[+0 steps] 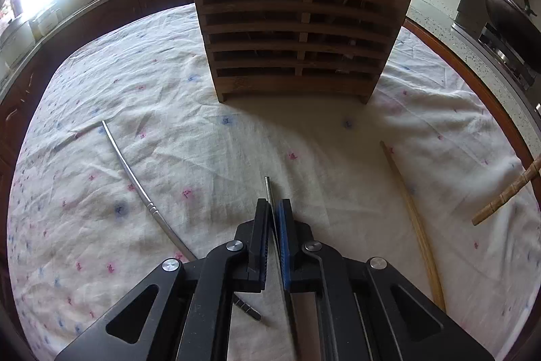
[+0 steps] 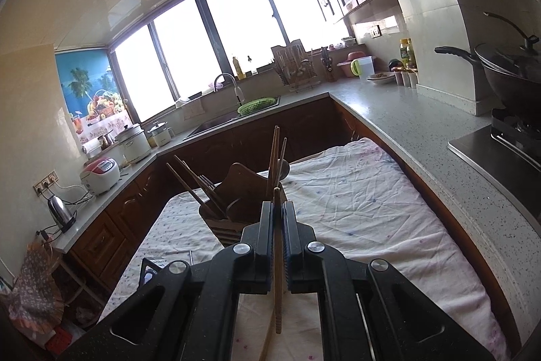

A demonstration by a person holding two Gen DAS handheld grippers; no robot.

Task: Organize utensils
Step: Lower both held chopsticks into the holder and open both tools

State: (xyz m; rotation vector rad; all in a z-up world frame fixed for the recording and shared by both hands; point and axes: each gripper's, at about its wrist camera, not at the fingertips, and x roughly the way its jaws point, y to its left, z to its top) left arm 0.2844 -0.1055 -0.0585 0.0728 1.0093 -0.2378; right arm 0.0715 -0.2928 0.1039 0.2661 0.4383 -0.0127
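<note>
Left wrist: left tool [image 1: 273,203] pinches slim steel chopstick [image 1: 267,186] — right tool [image 2: 278,207] clamps ridged wooden chopstick [image 2: 278,286].

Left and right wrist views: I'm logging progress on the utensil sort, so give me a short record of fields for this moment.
left gripper: shut on metal chopstick
right gripper: shut on wooden chopstick
wooden holder: upright on tablecloth, chopsticks already inside
loose on cloth: second metal chopstick, pale wooden chopstick
</note>
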